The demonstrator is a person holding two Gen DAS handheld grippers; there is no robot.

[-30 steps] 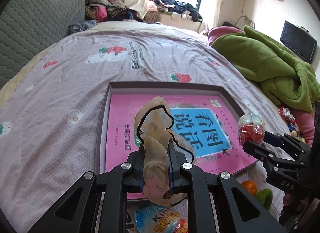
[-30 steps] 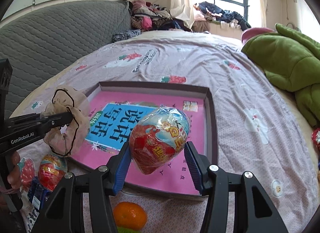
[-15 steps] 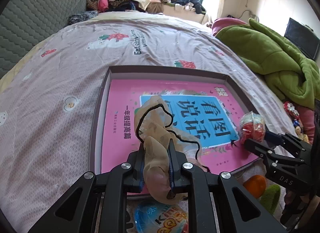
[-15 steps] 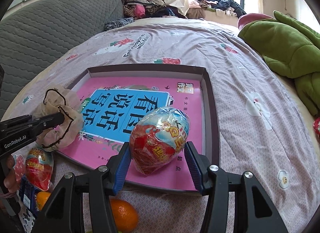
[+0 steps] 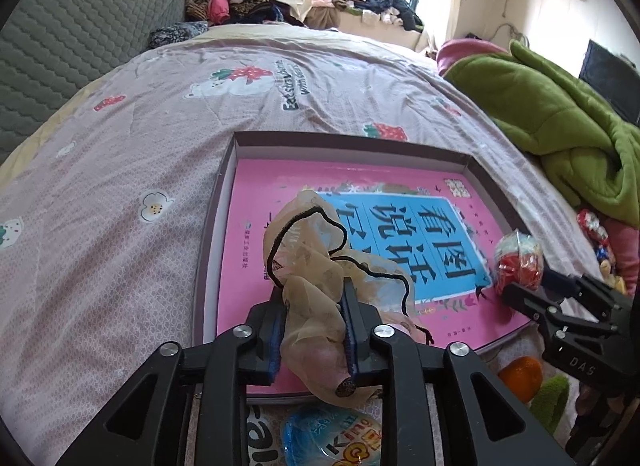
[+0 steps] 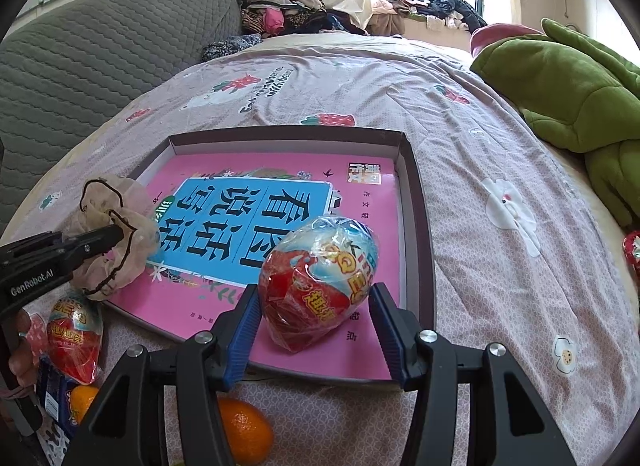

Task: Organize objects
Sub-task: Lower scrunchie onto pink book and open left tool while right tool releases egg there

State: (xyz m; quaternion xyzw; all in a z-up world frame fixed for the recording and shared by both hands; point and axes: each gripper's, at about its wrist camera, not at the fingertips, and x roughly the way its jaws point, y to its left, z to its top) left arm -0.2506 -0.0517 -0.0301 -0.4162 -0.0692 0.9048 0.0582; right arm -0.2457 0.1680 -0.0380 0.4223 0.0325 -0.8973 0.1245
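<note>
A shallow dark-rimmed box (image 5: 352,139) (image 6: 420,205) lies on the bed with a pink book (image 5: 256,201) (image 6: 360,354) inside. My left gripper (image 5: 310,298) (image 6: 112,236) is over the box's near left corner. A beige scrunchie (image 5: 308,266) (image 6: 132,201) with black trim fills the gap between its pads. Its jaws are opening and the fabric still touches both pads. My right gripper (image 6: 312,294) (image 5: 532,286) is shut on a wrapped red and blue toy egg (image 6: 320,282) (image 5: 518,262), low over the book's near right part.
A second toy egg (image 5: 332,438) (image 6: 74,330), an orange (image 6: 244,434) (image 5: 520,378) and snack packets lie on the sheet in front of the box. A green blanket (image 5: 560,125) (image 6: 568,77) is heaped at the right. A grey quilted headboard (image 5: 60,45) stands at the left.
The left jaws have spread a little and the scrunchie has puffed out between them. Both views have tipped down nearer the box. The egg stays in the right gripper.
</note>
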